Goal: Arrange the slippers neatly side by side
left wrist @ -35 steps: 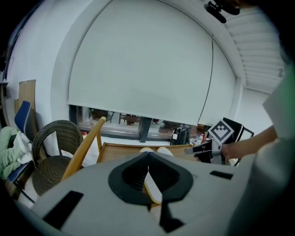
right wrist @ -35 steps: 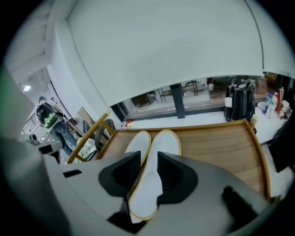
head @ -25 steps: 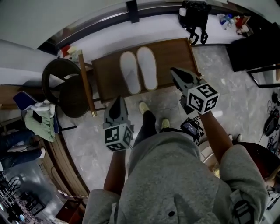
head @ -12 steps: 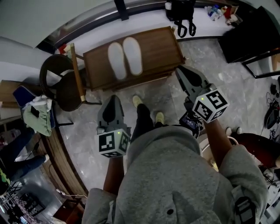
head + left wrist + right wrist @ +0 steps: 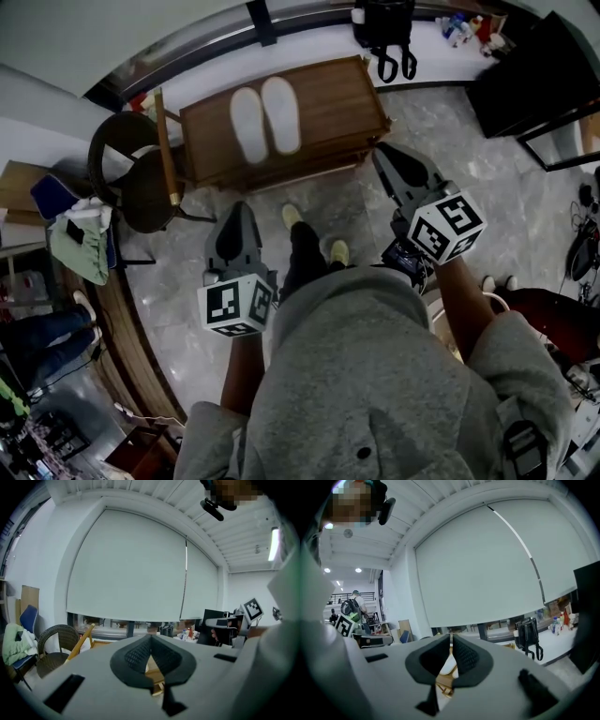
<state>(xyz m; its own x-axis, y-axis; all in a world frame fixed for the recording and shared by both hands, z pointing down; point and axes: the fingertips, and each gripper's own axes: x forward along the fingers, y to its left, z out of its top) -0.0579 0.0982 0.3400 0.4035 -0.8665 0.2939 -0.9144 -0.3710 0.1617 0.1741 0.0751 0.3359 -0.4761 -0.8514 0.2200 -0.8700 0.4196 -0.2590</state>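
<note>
At the left stand two dark wicker chairs. The left gripper has sunk lower in the head view than a second ago; its jaws are pressed together on nothing, and its cube shows black-and-white square markers. The two white slippers lie side by side, touching, on the wooden desk, which now sits higher and further left in the head view than before. The right gripper is also closed and empty, and it hangs near the desk's right corner. A black bag rests on the ledge beyond.
</note>
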